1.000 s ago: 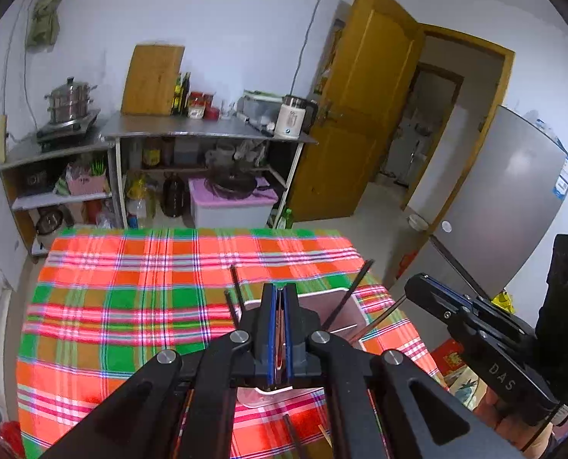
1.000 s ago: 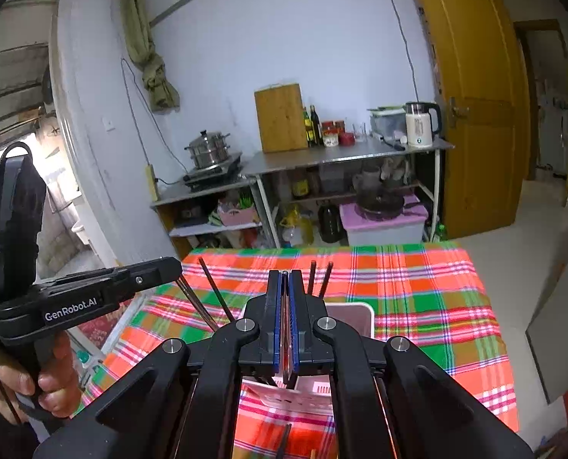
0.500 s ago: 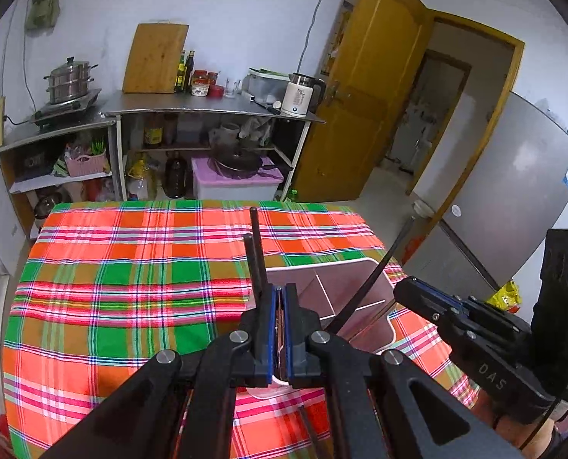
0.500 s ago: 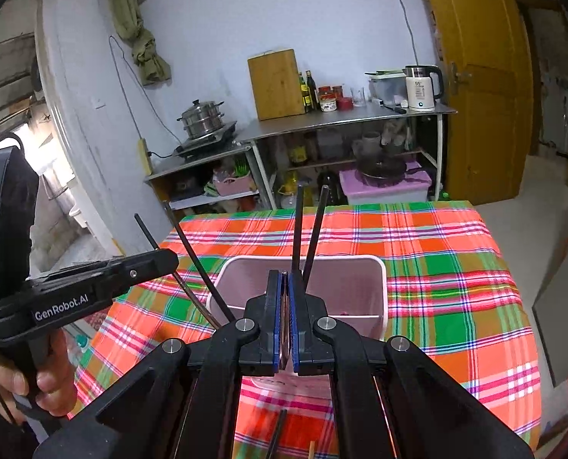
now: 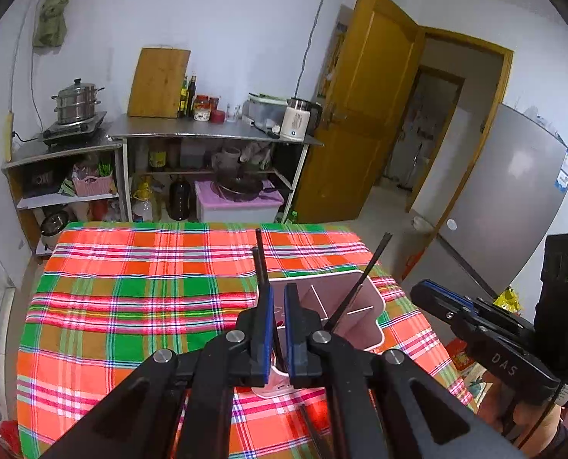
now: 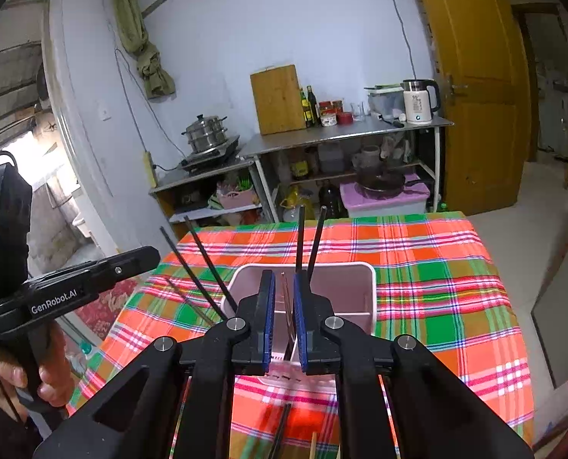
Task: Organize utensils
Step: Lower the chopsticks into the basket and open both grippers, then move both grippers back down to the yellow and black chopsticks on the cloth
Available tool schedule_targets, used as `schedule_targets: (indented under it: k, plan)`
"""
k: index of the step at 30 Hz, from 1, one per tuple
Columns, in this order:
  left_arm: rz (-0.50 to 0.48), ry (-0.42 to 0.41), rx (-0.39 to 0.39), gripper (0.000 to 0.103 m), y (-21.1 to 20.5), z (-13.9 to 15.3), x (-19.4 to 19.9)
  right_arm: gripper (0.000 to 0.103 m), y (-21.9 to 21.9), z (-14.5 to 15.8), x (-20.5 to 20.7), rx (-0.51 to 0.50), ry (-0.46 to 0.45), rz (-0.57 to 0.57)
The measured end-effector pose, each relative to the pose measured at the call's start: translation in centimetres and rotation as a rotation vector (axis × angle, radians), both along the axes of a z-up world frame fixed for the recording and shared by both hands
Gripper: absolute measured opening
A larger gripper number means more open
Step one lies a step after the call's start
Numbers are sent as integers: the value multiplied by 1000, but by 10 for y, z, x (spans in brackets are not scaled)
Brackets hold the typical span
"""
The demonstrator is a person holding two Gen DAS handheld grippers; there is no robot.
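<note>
Covering the table, a red-and-green plaid cloth [image 6: 417,267] carries a pink divided utensil holder [image 6: 354,287] near the front edge. Both grippers hang over it. The right gripper [image 6: 284,325] is opening, black chopsticks [image 6: 310,241] loose between its jaws and standing in the holder. The left gripper [image 5: 278,329] shows a narrow gap, chopsticks [image 5: 260,260] beside its finger. This looks like the drop-off step; next, lift clear and fetch the chopsticks still lying on the cloth [image 6: 280,432].

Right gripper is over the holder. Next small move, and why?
Probably lift the right gripper straight up. Its jaws are opening, with only a thin brown stick showing in the gap. Two black chopsticks already stand in the holder. Spare chopsticks lie on the cloth nearer the camera.
</note>
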State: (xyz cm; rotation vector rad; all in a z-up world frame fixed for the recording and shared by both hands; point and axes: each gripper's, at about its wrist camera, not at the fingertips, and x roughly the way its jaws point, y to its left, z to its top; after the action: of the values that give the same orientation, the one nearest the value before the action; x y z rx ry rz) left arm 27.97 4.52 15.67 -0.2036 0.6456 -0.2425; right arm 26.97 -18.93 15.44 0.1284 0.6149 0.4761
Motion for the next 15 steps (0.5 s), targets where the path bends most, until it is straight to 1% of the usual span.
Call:
schedule_targets:
  k: [4, 12, 15]
  plan:
    - [7, -14, -5, 5, 4, 0, -23, 10, -6, 3, -21, 2, -18, -4]
    - [12, 1, -11, 5, -2, -22, -79, 10, -23, 0, -72, 1, -41, -26]
    - [7, 6, -21, 5, -5, -30, -99, 10, -27, -6, -90, -7, -26, -24]
